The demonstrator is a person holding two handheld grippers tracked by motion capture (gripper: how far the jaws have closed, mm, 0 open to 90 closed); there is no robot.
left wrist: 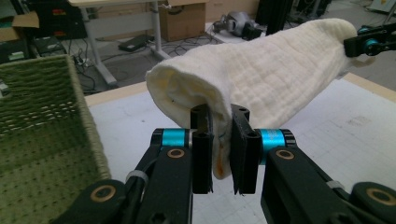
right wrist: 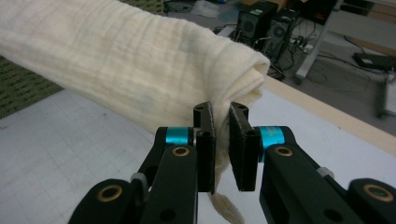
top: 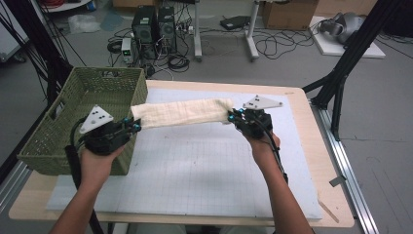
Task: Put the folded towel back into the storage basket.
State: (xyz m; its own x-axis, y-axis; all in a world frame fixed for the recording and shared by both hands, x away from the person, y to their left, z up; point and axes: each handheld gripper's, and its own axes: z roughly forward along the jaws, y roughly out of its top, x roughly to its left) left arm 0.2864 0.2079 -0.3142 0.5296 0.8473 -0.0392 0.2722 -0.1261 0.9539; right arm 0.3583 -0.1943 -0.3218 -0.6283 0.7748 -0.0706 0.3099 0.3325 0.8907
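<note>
A cream folded cloth (top: 180, 112) hangs stretched in the air between my two grippers, above the white grid mat (top: 195, 165). My left gripper (top: 136, 125) is shut on the cloth's left end, close to the green basket (top: 58, 136). In the left gripper view the jaws (left wrist: 224, 140) pinch the cloth (left wrist: 261, 74) at its lower edge. My right gripper (top: 232, 117) is shut on the cloth's right end. In the right gripper view its jaws (right wrist: 223, 135) clamp a fold of the cloth (right wrist: 121, 60), and a thin strip dangles below them.
The woven green basket (left wrist: 42, 140) stands at the table's left edge, partly over the mat. The wooden table rim (top: 311, 146) borders the mat on the right. Beyond the table are computer towers (top: 153, 24), cables, and black tripod legs (top: 341, 78).
</note>
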